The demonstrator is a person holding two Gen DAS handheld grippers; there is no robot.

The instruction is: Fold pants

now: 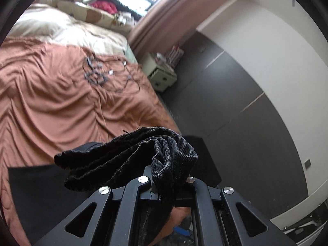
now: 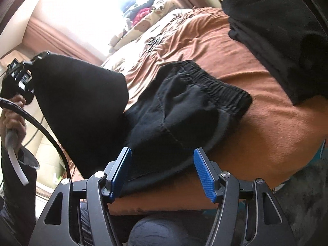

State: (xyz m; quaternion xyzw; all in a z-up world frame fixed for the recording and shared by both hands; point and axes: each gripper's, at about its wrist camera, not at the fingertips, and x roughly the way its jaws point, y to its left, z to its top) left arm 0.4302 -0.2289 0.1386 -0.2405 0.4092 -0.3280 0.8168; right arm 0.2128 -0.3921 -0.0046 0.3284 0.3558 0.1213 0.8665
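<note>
Leg end lifted, fold under way.

The left gripper is clamped on the pants hem, held above the bed; the right gripper, fingers apart, hovers beside the seat. The waistband lies on the rust bedspread. Next, likely carrying the hem toward the waistband.

Left gripper pinches bunched black pants above the rust bedspread.
</note>
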